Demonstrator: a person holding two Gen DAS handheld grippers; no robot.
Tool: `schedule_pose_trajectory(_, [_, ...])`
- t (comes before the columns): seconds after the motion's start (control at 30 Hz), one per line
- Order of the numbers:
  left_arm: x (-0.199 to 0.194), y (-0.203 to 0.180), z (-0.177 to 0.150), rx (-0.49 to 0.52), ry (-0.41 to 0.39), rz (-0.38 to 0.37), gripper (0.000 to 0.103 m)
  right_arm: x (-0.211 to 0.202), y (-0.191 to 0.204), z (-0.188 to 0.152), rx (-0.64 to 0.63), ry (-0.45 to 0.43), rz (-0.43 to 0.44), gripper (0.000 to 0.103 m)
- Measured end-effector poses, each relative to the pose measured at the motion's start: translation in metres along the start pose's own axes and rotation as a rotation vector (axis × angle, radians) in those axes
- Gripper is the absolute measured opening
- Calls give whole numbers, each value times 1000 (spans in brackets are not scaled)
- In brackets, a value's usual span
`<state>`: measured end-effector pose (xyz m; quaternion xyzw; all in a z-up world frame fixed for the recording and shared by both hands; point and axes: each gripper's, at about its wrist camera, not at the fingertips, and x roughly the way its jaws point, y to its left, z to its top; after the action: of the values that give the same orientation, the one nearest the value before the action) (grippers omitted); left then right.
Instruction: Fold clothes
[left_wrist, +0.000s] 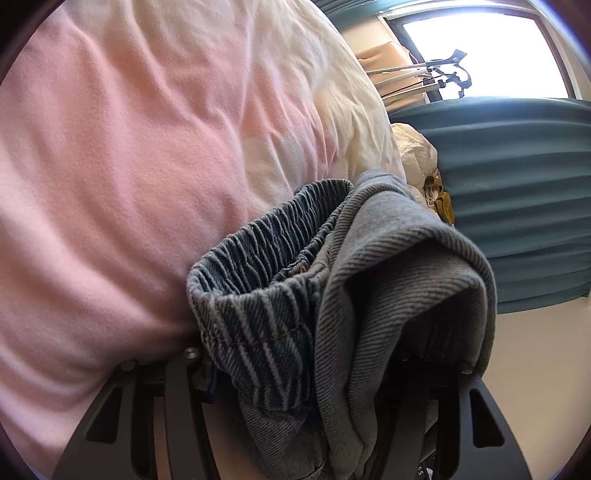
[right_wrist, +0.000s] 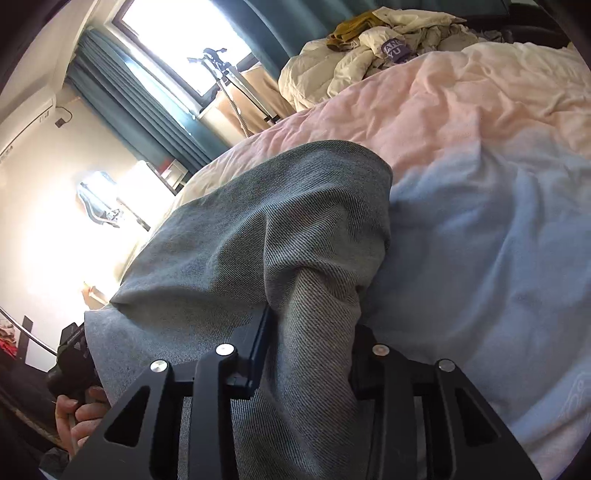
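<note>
A pair of grey-blue denim trousers with an elastic waistband (left_wrist: 266, 243) is held up over the bed. My left gripper (left_wrist: 325, 354) is shut on the bunched waistband end, and the cloth drapes over its fingers. My right gripper (right_wrist: 314, 317) is shut on another fold of the same trousers (right_wrist: 258, 221), which hang over its fingers and spread to the left. The fingertips of both grippers are hidden by the denim.
A pink and pale blue bedspread (right_wrist: 480, 184) lies under both grippers. A heap of cream bedding and clothes (right_wrist: 369, 48) lies at the far end. Teal curtains (left_wrist: 517, 184), a bright window (right_wrist: 177, 44) and a stand (right_wrist: 229, 85) are beyond. A hand (right_wrist: 77, 413) holds the other gripper's handle.
</note>
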<state>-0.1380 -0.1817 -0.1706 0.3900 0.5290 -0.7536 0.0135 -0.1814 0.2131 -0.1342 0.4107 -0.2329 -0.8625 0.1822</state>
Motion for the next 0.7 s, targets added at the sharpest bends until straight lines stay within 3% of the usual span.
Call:
schedule_pose_trajectory(0.13, [-5, 0, -2, -23, 6, -24, 44, -17, 7, 0, 0, -46, 5, 18])
schedule_pose_trajectory(0.3, [-12, -1, -2, -52, 15, -74, 37, -35, 18, 5, 3, -84, 37, 14])
schedule_pose_trajectory(0.7, [-25, -21, -22, -138, 105, -268, 34, -94, 36, 18, 25, -168, 55, 12])
